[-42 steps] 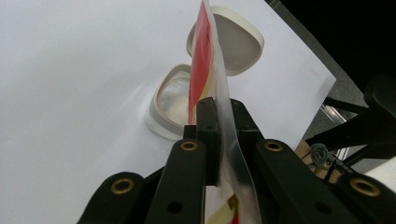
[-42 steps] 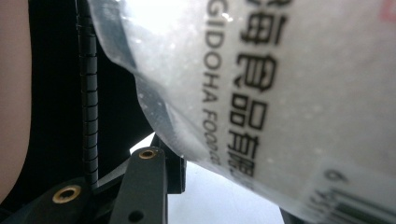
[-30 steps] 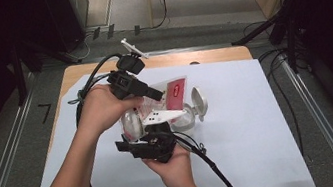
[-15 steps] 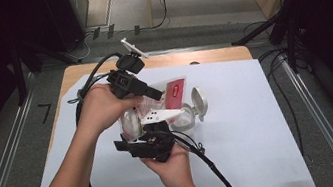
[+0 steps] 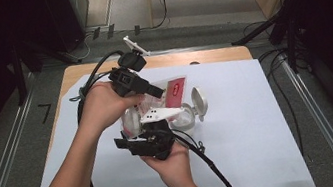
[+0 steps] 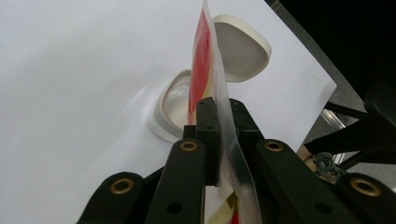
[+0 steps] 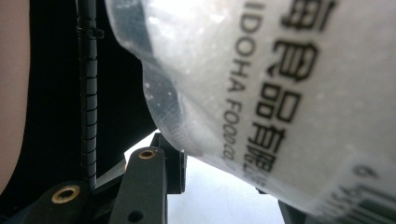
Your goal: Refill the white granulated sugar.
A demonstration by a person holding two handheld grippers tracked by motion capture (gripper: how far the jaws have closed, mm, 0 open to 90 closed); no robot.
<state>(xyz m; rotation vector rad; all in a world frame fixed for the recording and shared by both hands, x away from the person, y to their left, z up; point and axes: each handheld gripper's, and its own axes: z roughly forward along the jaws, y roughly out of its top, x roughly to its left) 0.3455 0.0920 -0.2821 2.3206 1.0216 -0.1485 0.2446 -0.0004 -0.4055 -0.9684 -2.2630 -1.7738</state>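
A red and clear packet is pinched in the left tongs. A clear printed bag is gripped between the right tongs. Just beyond, a white tub sits opened, lid flipped back. Emptying seems not yet done.

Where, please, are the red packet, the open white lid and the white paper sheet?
red packet (image 6: 200,70), left gripper view, its red printed face.
open white lid (image 6: 240,49), left gripper view, its hollow inner side.
white paper sheet (image 5: 255,125), high view, bare right part.
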